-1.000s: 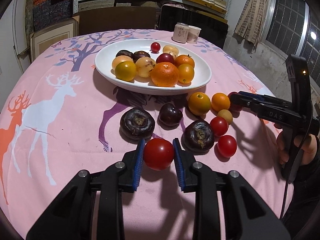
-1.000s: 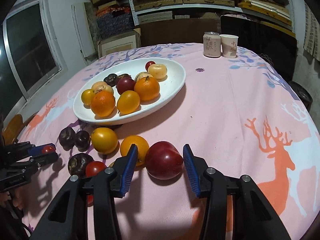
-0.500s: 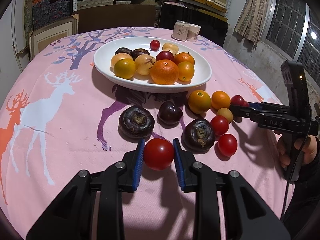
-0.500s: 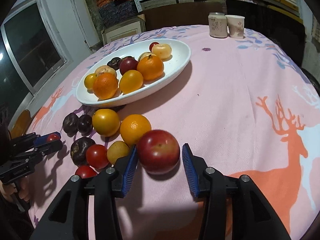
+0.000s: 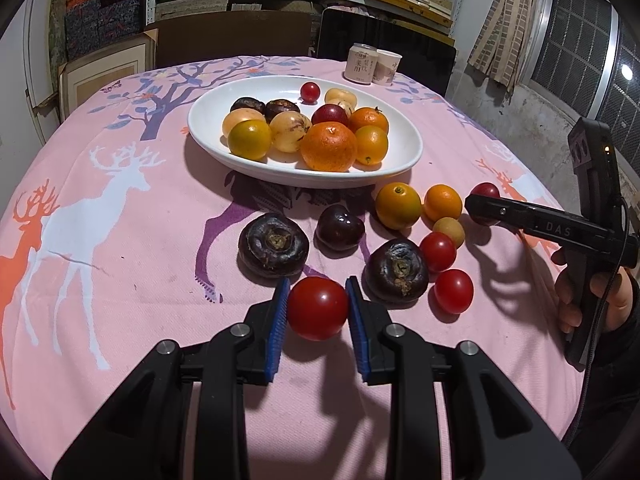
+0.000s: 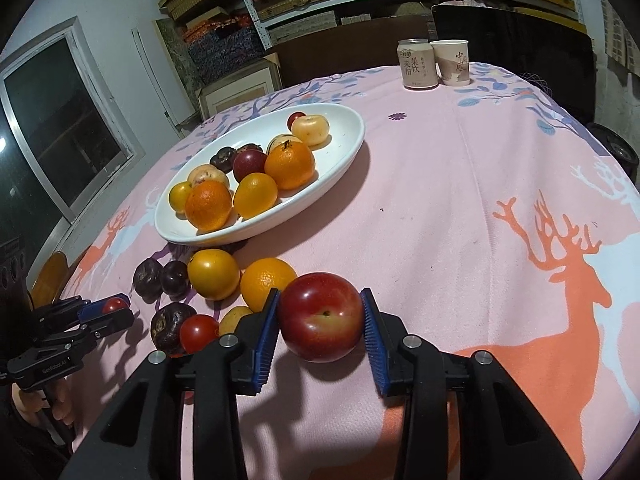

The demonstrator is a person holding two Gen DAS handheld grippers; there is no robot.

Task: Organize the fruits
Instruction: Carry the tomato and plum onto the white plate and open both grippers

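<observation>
Red plum (image 6: 320, 316) now pinched between right gripper (image 6: 320, 330) jaws.

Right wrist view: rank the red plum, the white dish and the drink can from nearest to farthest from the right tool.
1. Red plum: between the right tool's pads.
2. White dish: mid-table, up and left.
3. Drink can: at the far table edge, beside a paper cup.

Pink tablecloth (image 5: 120, 300) printed with white and orange deer, purple tree.
White plate (image 5: 208, 128) of orange, yellow, dark red fruit; blue pads (image 6: 266, 340) flank a red plum (image 6: 320, 316).
</observation>
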